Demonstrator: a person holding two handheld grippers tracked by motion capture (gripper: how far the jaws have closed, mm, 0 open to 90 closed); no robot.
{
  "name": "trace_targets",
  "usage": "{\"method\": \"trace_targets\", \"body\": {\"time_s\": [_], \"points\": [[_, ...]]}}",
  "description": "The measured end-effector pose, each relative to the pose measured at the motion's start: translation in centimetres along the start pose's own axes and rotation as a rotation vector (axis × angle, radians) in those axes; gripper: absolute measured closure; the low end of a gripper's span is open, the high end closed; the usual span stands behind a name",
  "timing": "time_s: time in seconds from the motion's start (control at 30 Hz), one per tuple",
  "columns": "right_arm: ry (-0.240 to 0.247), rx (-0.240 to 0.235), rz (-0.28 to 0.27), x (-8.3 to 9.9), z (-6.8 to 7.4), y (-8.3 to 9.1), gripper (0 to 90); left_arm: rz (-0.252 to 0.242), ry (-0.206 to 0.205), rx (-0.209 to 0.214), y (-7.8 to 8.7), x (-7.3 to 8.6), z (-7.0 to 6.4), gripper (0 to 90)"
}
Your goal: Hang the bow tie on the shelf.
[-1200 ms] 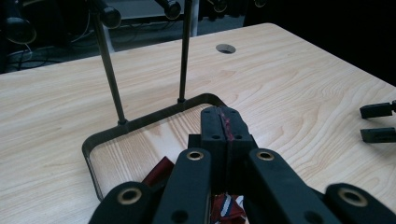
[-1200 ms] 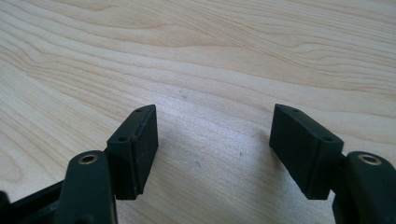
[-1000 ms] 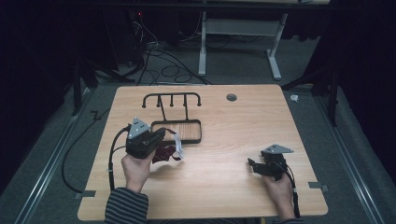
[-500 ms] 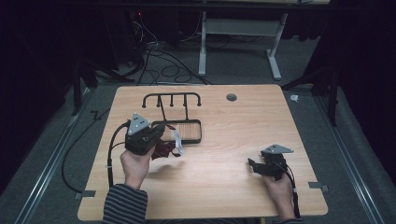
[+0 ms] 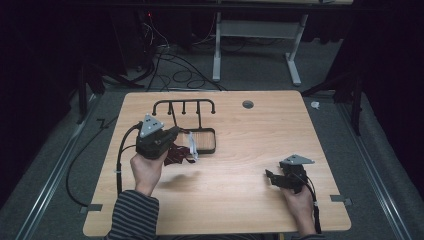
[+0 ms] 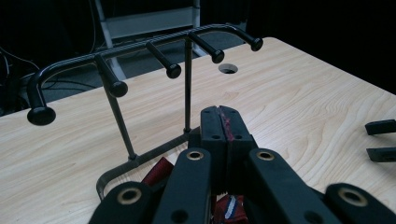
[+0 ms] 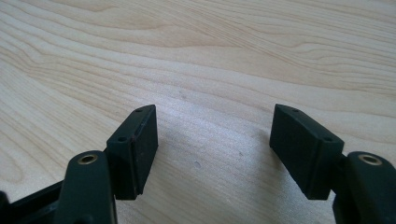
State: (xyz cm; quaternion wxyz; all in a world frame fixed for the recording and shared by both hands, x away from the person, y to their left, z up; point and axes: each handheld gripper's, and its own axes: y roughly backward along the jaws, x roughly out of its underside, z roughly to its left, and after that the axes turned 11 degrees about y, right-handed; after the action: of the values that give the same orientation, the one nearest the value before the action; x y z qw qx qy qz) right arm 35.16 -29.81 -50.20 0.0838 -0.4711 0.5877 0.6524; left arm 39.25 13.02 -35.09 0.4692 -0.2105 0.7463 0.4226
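Wooden table [image 5: 235, 150]: left gripper [image 6: 223, 122] jaws pinching red fabric [image 5: 176, 154] near rack [image 6: 140, 51].

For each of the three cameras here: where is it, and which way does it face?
High view: above the person's side, looking forward and down on the table; both forearms, left gripper, right gripper.
Left gripper view: along shut jaws clamping a red strap, toward the black peg rack.
Right gripper view: along open jaws, at bare wood.
Shared: high and left gripper views show the rack.
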Motion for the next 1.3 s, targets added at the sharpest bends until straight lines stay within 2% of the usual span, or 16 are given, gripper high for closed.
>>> {"method": "trace_targets", "body": {"time_s": [0.1, 0.5, 1.3], "points": [[-0.001, 0.0, 0.003, 0.0, 0.0, 0.0, 33.7, 0.0, -0.008, -0.002, -0.1, -0.3, -0.1, 89.6], [-0.003, 0.0, 0.003, 0.0, 0.0, 0.0, 33.7, -0.004, 0.004, 0.004, -1.0, -1.5, 0.1, 89.6], [0.001, -0.002, 0.0, 0.0, 0.0, 0.0, 33.4, -0.021, 0.01, -0.017, -2.8, -3.4, 0.5, 89.6]]}}
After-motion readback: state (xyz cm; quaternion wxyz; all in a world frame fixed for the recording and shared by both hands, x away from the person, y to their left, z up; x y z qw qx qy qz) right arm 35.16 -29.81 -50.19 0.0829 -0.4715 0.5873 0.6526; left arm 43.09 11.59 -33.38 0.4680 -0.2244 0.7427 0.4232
